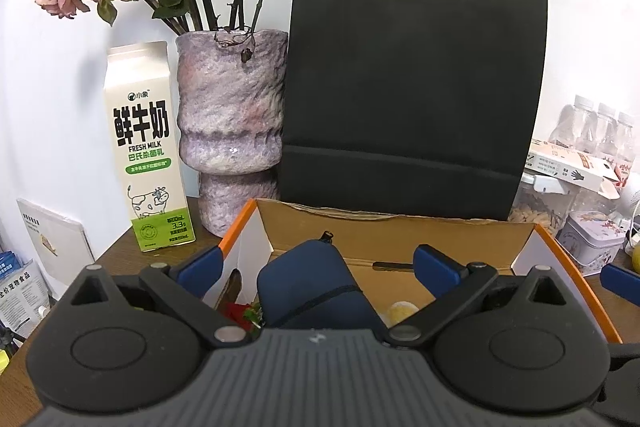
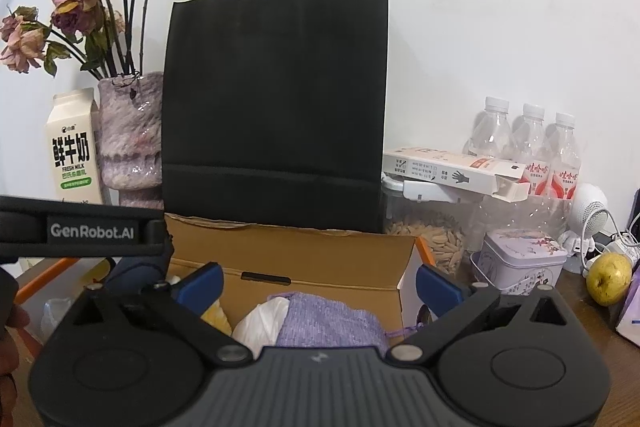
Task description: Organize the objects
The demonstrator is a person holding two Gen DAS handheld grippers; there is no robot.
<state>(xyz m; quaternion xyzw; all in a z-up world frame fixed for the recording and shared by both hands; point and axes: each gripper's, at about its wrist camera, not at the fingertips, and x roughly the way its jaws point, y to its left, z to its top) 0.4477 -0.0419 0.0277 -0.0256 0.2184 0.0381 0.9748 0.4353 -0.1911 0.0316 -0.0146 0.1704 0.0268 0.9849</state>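
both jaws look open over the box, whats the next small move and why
Probably lift the right gripper clear and turn toward the yellow fruit on the table. Both jaws stand wide with nothing gripped; the purple pouch and navy case already lie in the cardboard box.

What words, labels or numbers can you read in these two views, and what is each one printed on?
"鲜牛奶" on the milk carton.
"FRESH MILK" on the same carton, below it.
"3.3" near the carton's base; the rest of its small print is too small to read.
"GenRobot.AI" on the left gripper's side, seen in the right wrist view.
Print on the flat white box and the bottle labels is unreadable.
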